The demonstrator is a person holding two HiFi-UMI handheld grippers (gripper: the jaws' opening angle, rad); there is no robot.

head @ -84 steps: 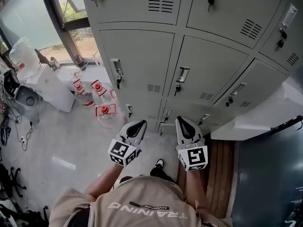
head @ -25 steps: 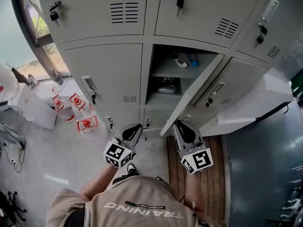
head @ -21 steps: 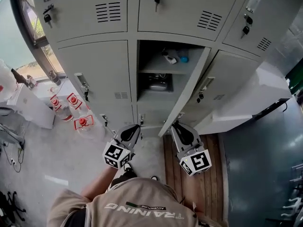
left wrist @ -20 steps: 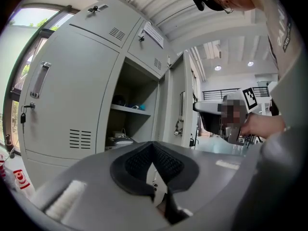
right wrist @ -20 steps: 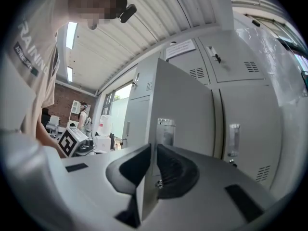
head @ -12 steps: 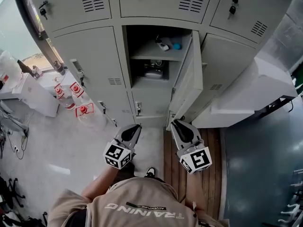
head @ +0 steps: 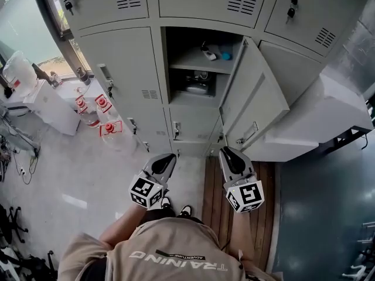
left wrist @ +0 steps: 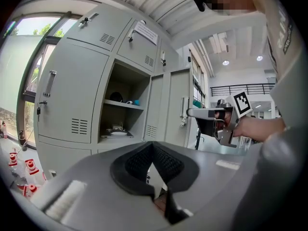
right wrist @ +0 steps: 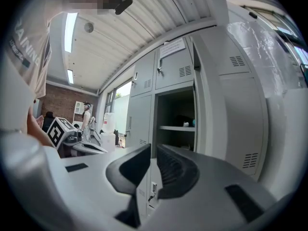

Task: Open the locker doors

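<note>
A bank of grey lockers (head: 123, 63) fills the far side of the head view. The middle locker (head: 196, 69) stands open, and its door (head: 252, 98) is swung out to the right with its handle (head: 246, 136) facing me. Both grippers hang low in front of the lockers and touch nothing. My left gripper (head: 167, 157) has its tips together and holds nothing (left wrist: 153, 146). My right gripper (head: 224, 152) sits just below the open door, jaws a narrow slit apart and empty (right wrist: 154, 150). The open locker (right wrist: 175, 124) shows past those jaws.
Small items (head: 214, 54) lie on the open locker's shelf, and a flat object (head: 196, 88) lies below it. Red-capped water jugs (head: 102, 119) and a white appliance (head: 53, 107) stand at the left by the window. A white unit (head: 316, 122) juts out at the right.
All doors were closed at first. Over the last second the middle door has swung further out to the right. Both grippers stay low and empty.
</note>
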